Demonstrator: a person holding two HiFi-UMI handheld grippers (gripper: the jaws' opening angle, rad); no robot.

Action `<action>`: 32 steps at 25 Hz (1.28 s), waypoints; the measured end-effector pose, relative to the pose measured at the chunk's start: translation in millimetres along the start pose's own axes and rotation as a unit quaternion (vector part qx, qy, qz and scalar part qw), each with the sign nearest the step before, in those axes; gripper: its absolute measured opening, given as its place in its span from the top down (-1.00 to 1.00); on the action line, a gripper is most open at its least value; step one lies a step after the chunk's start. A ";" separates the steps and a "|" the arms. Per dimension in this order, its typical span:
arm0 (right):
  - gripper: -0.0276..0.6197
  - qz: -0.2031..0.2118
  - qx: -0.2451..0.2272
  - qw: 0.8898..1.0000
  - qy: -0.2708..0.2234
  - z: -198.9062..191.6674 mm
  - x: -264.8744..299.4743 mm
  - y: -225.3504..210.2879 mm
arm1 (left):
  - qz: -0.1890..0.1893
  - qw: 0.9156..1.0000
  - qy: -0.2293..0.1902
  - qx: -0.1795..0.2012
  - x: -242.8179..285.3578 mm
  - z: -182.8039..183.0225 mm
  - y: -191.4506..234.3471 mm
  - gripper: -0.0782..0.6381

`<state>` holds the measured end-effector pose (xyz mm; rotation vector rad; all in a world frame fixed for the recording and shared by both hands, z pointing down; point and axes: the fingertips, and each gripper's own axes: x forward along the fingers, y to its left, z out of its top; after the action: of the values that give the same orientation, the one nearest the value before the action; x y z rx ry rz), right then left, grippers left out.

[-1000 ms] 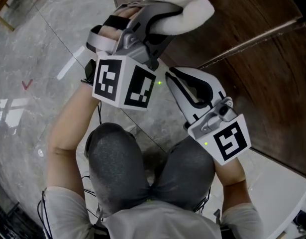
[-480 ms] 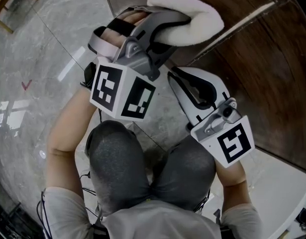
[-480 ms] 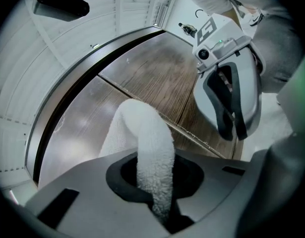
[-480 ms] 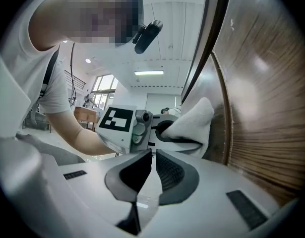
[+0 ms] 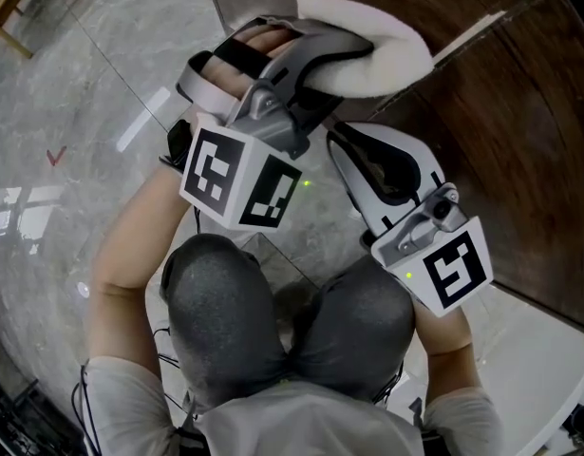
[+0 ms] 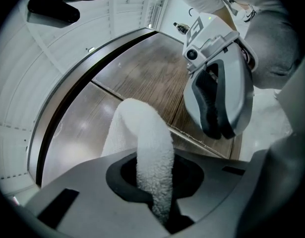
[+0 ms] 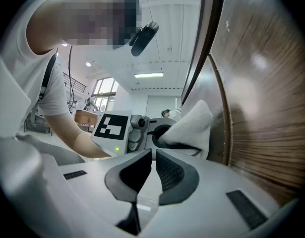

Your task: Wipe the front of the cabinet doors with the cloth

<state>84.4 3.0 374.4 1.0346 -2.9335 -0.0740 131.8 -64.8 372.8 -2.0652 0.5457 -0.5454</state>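
The head camera looked steeply down from above the cloth (image 5: 367, 46), taking in the person's knees, both grippers on the near side of the cloth, and the brown cabinet door (image 5: 519, 160) beyond it. The camera on the left gripper (image 5: 341, 65) sat close behind the cloth and faced along its jaws at the door, while the camera on the right gripper (image 5: 341, 139) looked at the cloth from close by, with the door filling the frame to the right of the cloth. All three views shared the cloth and the door surface around it.
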 end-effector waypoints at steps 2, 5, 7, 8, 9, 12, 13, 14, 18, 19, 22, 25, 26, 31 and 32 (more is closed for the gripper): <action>0.75 0.008 -0.002 1.000 0.003 -0.3 5.2 3.9 | 0.006 1.000 0.018 -0.010 -6.4 -17.2 2.5 0.62; 0.75 0.016 -0.003 1.000 0.006 -2.6 14.8 6.8 | 0.013 0.998 0.056 -0.032 -18.0 -52.1 3.6 0.62; 0.75 0.018 -0.003 1.000 0.008 -5.6 22.4 8.7 | 0.014 0.996 0.076 -0.039 -24.1 -73.0 1.2 0.62; 0.75 0.019 -0.003 1.000 0.009 -7.3 26.2 10.1 | 0.014 0.996 0.085 -0.040 -26.4 -82.8 -0.3 0.62; 0.75 0.021 -0.002 1.000 0.011 -8.9 29.9 11.5 | 0.013 0.995 0.094 -0.040 -28.4 -92.9 -1.5 0.62; 0.75 0.023 0.003 1.000 0.019 -14.7 39.5 14.2 | 0.014 0.992 0.122 -0.043 -33.5 -127.1 -3.3 0.62; 0.75 0.022 0.005 1.000 0.021 -17.1 42.6 13.7 | 0.017 0.990 0.130 -0.046 -34.9 -140.1 -2.9 0.62; 0.75 0.020 0.007 0.999 0.025 -19.9 45.8 12.1 | 0.020 0.989 0.138 -0.053 -35.7 -153.6 -1.8 0.62; 0.75 0.010 0.006 0.999 0.046 -31.8 56.6 -1.7 | 0.037 0.983 0.156 -0.087 -29.5 -199.7 0.4 0.62; 0.75 0.006 0.004 0.999 0.048 -33.6 58.9 -3.6 | 0.038 0.983 0.158 -0.088 -28.4 -207.0 -0.2 0.62; 0.75 -0.007 0.002 0.999 0.053 -40.1 61.1 -5.9 | 0.042 0.981 0.168 -0.092 -28.6 -226.9 -2.3 0.62; 0.75 -0.015 0.002 0.998 0.064 -46.5 61.4 -8.9 | 0.044 0.978 0.176 -0.107 -27.2 -248.2 -3.8 0.62; 0.75 -0.017 0.001 0.998 0.068 -47.1 62.1 -9.8 | 0.046 0.977 0.180 -0.108 -27.3 -255.4 -3.1 0.62; 0.75 -0.025 -0.003 0.996 0.081 -51.1 64.8 -13.4 | 0.055 0.971 0.201 -0.118 -24.9 -286.6 0.6 0.62; 0.75 -0.027 -0.002 0.996 0.082 -52.6 65.1 -14.2 | 0.055 0.970 0.206 -0.115 -22.6 -291.7 -0.2 0.62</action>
<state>44.8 -50.7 427.0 1.0654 -2.7585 0.0027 -52.2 -243.6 513.5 -2.1283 0.9994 -0.8880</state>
